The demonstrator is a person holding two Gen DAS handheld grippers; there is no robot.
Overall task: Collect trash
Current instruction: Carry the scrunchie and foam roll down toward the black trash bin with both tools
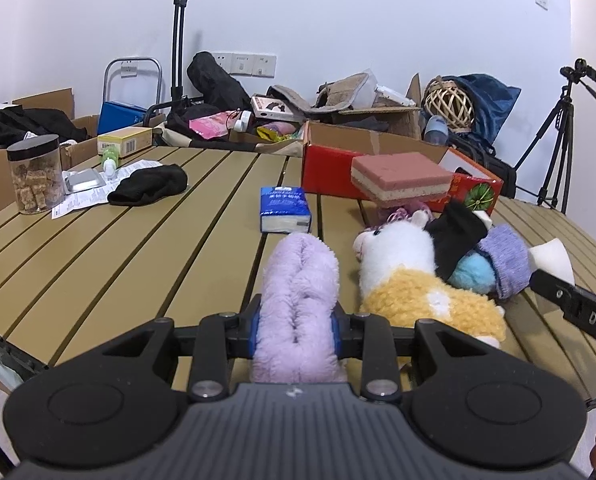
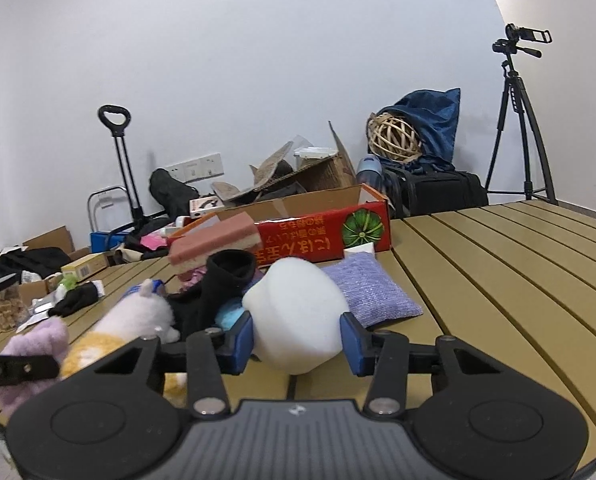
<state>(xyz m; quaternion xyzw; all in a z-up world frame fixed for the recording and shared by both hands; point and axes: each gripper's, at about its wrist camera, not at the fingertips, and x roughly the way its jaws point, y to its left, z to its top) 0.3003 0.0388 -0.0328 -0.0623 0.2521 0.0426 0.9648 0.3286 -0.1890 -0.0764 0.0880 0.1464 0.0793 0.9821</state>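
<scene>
My left gripper (image 1: 295, 332) is shut on a fluffy lilac cloth (image 1: 298, 280) that sticks up between its blue pads, low over the slatted table (image 1: 137, 260). My right gripper (image 2: 298, 340) has its pads against both sides of a soft white lump (image 2: 293, 312), seen at the right in the left wrist view as the same white lump (image 1: 552, 258). Beside both lies a pile: a white and yellow plush toy (image 1: 402, 272), a black sock (image 1: 456, 236), a knitted purple cloth (image 1: 506, 260) and something light blue (image 1: 472, 274).
A red cardboard box (image 1: 330, 168) stands behind the pile with a pink and cream sponge block (image 1: 398, 178) on its edge. A blue tissue pack (image 1: 283, 210), another black sock (image 1: 149, 184), papers and a snack jar (image 1: 33, 172) lie to the left. Boxes, bags and a tripod (image 2: 514, 128) line the wall.
</scene>
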